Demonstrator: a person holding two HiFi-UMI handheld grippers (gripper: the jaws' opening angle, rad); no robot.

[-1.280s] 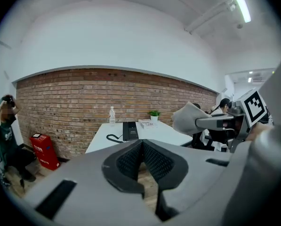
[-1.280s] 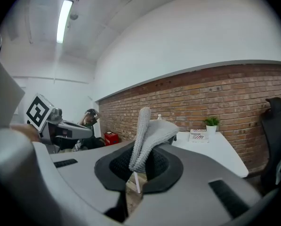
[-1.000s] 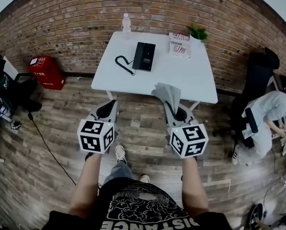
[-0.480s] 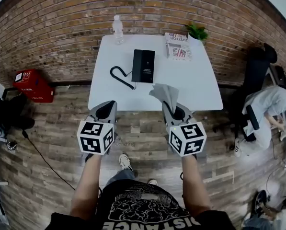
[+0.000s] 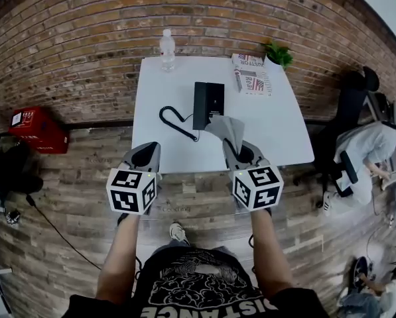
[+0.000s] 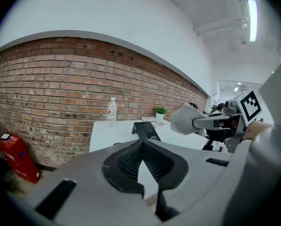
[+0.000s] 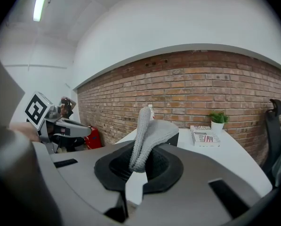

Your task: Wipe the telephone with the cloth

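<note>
right gripper (image 7: 136, 164) is clamping the grey cloth (image 7: 152, 134), which is sticking up from its jaws. left gripper (image 6: 141, 149) is holding its jaws together, nothing between. telephone (image 5: 208, 105) is lying on the white table (image 5: 280, 138), just beyond the cloth.

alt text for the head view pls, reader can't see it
A person at a white table holds the right gripper, jaws shut on a grey cloth, near a black telephone; the left gripper is empty. A bottle, plant and magazines sit at the far edge, by a brick wall.
</note>
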